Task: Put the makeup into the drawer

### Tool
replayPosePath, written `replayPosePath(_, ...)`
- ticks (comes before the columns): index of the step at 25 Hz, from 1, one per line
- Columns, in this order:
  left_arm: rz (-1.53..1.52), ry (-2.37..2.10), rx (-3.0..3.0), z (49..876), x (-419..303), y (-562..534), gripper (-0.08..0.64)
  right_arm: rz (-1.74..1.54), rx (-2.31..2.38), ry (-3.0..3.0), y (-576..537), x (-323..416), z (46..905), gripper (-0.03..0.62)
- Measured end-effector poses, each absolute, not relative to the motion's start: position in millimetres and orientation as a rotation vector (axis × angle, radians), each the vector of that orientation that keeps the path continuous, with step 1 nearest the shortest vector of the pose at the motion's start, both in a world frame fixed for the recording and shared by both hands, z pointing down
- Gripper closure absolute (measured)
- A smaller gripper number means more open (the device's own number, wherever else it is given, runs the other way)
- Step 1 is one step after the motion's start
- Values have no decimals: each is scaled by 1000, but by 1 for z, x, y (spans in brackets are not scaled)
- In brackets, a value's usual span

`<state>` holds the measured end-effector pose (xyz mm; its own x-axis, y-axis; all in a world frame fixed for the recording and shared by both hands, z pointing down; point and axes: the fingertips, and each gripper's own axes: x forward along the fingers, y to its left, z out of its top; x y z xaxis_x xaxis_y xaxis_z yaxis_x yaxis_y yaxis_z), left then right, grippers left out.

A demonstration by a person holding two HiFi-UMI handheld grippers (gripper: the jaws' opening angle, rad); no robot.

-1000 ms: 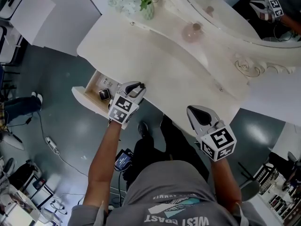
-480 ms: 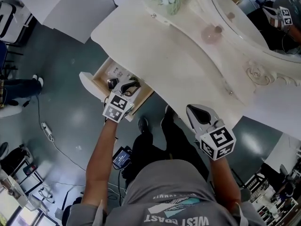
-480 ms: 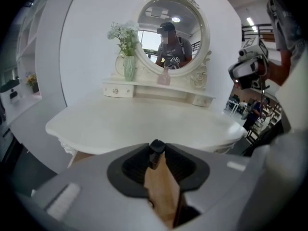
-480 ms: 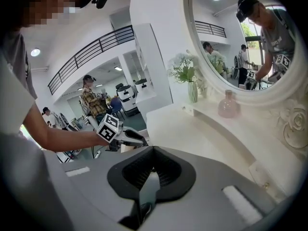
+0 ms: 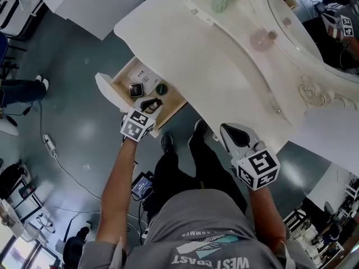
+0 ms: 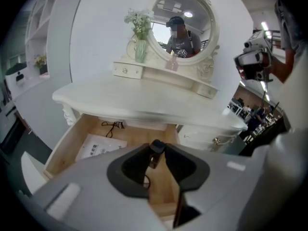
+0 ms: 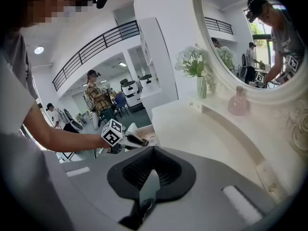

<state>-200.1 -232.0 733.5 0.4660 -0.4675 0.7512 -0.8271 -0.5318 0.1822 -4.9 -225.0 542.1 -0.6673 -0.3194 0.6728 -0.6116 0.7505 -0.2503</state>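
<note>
Left gripper (image 5: 152, 103) pinches a dark makeup piece (image 6: 155, 147) above the drawer (image 6: 67, 143); released early, it could miss. Right gripper (image 5: 229, 132) is closed and empty.

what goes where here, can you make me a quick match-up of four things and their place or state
Things:
1. pink bottle
2. square compact
3. small dark makeup item
4. right gripper

Place or state:
a. lying in the open drawer
b. shut, with nothing in it, off the table's front edge
c. standing at the foot of the mirror
d. pinched between the jaws of the left gripper, above the drawer

Pairs: 1-c, 2-a, 3-d, 4-b
</note>
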Motion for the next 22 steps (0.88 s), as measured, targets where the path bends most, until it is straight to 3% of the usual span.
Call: replayPosePath(22,1139,-897,2158,804,-178,-239,457,658,683,-2269,-227,10,566,591)
